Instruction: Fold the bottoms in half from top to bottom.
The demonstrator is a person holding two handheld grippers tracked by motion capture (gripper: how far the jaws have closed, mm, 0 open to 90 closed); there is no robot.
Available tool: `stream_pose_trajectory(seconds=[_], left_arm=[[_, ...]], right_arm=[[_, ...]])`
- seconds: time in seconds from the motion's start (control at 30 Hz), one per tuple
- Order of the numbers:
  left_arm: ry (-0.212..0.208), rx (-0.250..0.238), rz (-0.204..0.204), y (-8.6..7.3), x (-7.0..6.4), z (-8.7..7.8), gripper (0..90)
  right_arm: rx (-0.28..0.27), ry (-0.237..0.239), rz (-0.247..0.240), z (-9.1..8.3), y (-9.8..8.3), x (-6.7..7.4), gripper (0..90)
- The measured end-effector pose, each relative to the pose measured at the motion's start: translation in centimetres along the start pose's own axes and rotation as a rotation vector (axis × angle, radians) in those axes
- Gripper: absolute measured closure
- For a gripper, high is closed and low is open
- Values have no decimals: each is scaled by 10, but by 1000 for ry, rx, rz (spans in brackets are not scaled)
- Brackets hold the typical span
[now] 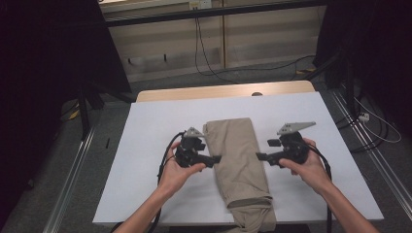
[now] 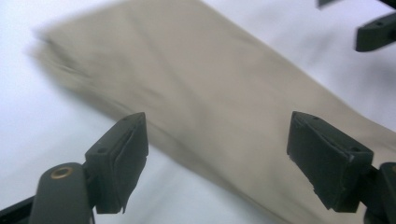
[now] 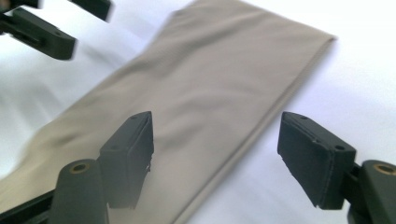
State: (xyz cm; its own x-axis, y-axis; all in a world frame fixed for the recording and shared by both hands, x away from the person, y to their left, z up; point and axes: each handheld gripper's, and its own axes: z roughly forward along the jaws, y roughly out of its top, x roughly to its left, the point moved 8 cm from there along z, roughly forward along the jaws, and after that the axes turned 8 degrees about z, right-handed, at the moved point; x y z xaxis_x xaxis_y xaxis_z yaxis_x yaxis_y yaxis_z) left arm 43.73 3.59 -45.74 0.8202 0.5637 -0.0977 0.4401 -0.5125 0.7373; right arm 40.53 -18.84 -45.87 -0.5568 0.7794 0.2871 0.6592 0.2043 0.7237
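Observation:
A folded beige cloth (image 1: 238, 155), like trousers, lies lengthwise on the white table (image 1: 155, 126), and its near end hangs over the front edge. My left gripper (image 1: 211, 153) is held at the cloth's left edge and points right at it. My right gripper (image 1: 265, 149) is at the right edge and points left. In the left gripper view the jaws (image 2: 217, 126) stand wide open above the cloth (image 2: 210, 93) with nothing between the pads. In the right gripper view the jaws (image 3: 217, 121) are open as well, over the cloth's (image 3: 210, 84) edge.
A wooden strip (image 1: 194, 92) shows behind the white surface. Cables (image 1: 204, 58) trail on the floor beyond it, and a dark stand (image 1: 85, 111) is at the left. Bare white surface lies on both sides of the cloth.

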Motion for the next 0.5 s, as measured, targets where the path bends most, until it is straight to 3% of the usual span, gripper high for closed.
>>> stream_pose_trajectory(seconds=[0.03,0.1,0.13,0.2,0.3,0.4,0.43,0.5], left_arm=[[11,-2,4,3,8,4,187],[89,-17,26,9,27,13,189],[102,-19,18,12,35,18,187],[85,-25,-30,18,48,28,182],[134,-31,-50,25,73,42,154],[142,-10,-90,27,94,53,165],[171,0,-102,27,100,57,165],[163,8,-135,26,108,62,166]], right_arm=[[4,-6,0,7,4,-8,308],[1,-24,19,22,12,-23,327],[-5,-38,16,29,16,-30,330],[-3,-68,1,43,23,-44,342],[-21,-118,27,61,38,-66,372],[-18,-124,76,78,51,-83,373],[1,-133,82,84,53,-87,353],[21,-144,67,97,57,-94,333]])
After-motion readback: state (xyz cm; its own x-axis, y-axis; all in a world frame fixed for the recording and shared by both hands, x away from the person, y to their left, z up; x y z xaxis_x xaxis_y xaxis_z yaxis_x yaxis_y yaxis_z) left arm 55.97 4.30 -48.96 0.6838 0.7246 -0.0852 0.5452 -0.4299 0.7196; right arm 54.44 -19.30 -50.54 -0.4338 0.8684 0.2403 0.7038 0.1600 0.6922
